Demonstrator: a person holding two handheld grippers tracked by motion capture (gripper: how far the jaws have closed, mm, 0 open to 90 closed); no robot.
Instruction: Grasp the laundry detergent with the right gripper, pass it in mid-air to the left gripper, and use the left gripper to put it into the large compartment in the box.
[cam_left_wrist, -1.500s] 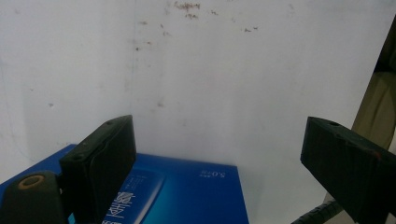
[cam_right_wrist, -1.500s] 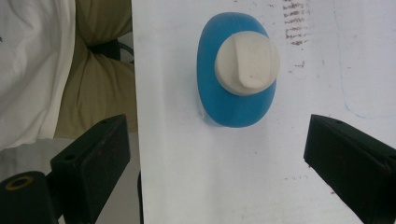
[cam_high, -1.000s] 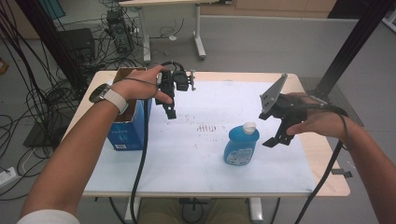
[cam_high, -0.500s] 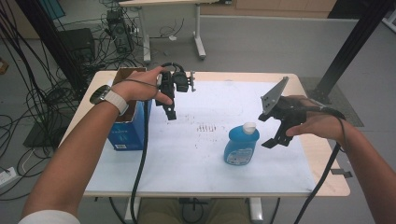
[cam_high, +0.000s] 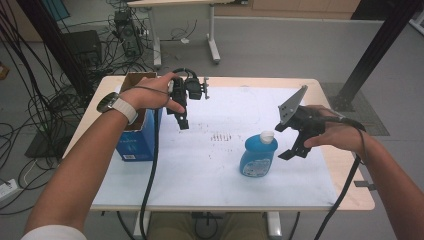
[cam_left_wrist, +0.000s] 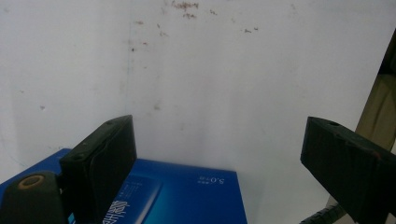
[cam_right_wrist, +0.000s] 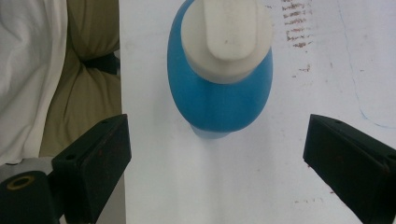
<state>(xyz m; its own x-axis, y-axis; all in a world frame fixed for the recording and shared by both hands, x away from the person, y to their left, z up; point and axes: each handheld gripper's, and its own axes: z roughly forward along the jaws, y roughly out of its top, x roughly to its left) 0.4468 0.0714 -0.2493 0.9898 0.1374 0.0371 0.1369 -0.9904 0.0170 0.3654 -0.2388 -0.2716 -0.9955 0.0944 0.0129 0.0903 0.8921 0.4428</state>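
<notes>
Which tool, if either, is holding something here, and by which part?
Neither. The left tool hangs open beside the box; the right tool is open beside the bottle, not touching it.

Looks like a lab or test room: bare grey floor (cam_high: 280, 55), cables (cam_high: 45, 115) sprawled all over it, a black equipment box (cam_high: 82, 47) (PC, maybe), black metal frame posts (cam_high: 372, 55), and a plain worktable (cam_high: 345, 170) with a stained white sheet (cam_high: 200, 170).
</notes>
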